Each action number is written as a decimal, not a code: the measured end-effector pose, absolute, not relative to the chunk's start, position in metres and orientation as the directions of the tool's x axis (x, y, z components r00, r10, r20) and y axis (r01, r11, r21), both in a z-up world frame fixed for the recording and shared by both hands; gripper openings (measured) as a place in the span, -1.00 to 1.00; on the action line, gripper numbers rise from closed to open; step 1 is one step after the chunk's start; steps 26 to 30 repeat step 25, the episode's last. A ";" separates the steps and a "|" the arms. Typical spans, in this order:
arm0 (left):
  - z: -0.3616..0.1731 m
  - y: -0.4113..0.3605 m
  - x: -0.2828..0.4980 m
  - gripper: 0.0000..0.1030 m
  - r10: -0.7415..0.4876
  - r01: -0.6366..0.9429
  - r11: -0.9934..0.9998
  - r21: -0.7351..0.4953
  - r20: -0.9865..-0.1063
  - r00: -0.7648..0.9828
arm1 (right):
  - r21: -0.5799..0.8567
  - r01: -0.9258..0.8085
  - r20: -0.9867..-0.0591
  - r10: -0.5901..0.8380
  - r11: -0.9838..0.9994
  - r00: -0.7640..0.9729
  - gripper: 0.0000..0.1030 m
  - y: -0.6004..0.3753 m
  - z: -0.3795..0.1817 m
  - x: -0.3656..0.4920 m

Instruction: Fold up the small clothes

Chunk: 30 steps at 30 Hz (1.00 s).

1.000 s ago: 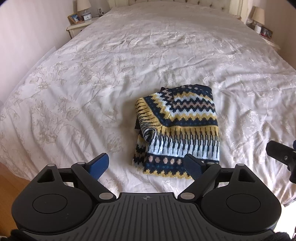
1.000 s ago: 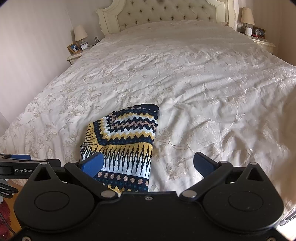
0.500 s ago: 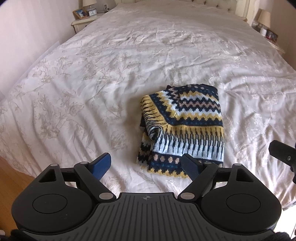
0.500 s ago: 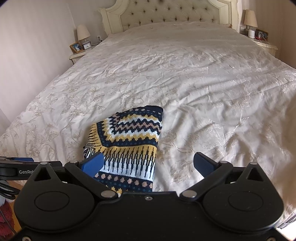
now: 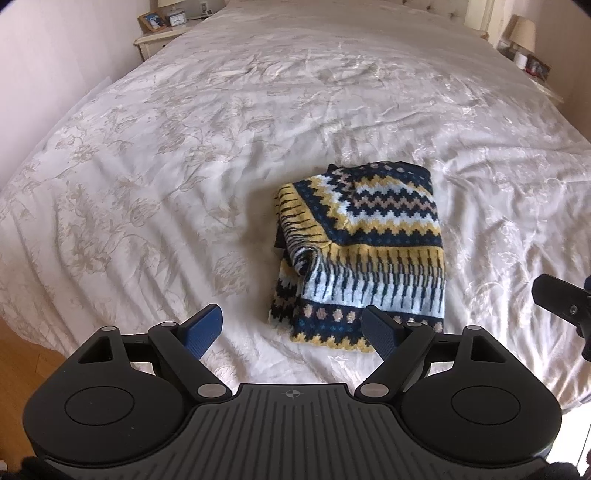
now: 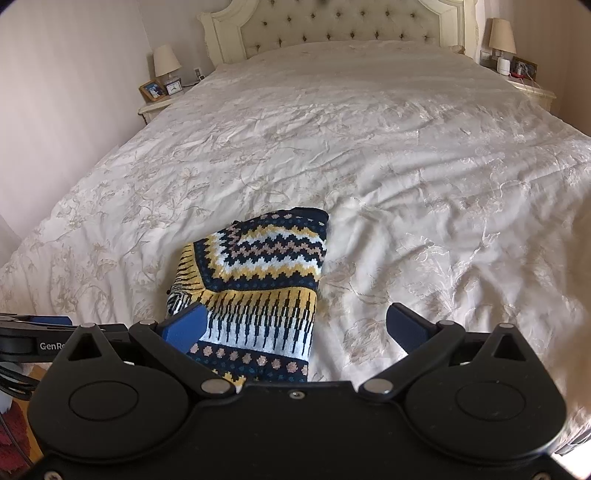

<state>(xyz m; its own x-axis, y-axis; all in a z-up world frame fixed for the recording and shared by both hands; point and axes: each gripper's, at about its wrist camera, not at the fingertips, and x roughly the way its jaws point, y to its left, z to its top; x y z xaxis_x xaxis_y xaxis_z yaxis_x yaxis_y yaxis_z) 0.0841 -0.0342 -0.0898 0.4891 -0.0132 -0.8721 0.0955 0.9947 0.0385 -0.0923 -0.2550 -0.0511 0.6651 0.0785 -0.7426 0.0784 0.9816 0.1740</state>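
Note:
A folded knit sweater with navy, yellow, white and tan zigzag bands lies on the white bedspread near the bed's foot. A sleeve bulges out at its left edge. My left gripper is open and empty, held just short of the sweater's near hem. My right gripper is open and empty, above the sweater and its near right part. The right gripper also shows at the right edge of the left wrist view; the left gripper shows at the left edge of the right wrist view.
A tufted headboard stands at the far end. Nightstands with lamps flank the bed, one at the left and one at the right. Wooden floor shows below the bed's near left edge.
Both grippers have pulled back and lifted slightly from the folded sweater, staying open. The sweater has not moved on the bed.

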 end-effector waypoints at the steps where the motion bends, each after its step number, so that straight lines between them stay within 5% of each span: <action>1: -0.090 -0.035 0.084 0.60 -0.015 0.099 0.994 0.039 -0.871 0.490 | 0.175 0.082 -0.742 0.077 0.981 0.666 0.99 -0.255 -0.051 -0.092; 30: -0.086 -0.058 0.080 0.57 -0.022 0.127 0.990 0.053 -0.847 0.532 | 0.191 0.100 -0.740 0.076 0.977 0.668 0.99 -0.265 -0.055 -0.092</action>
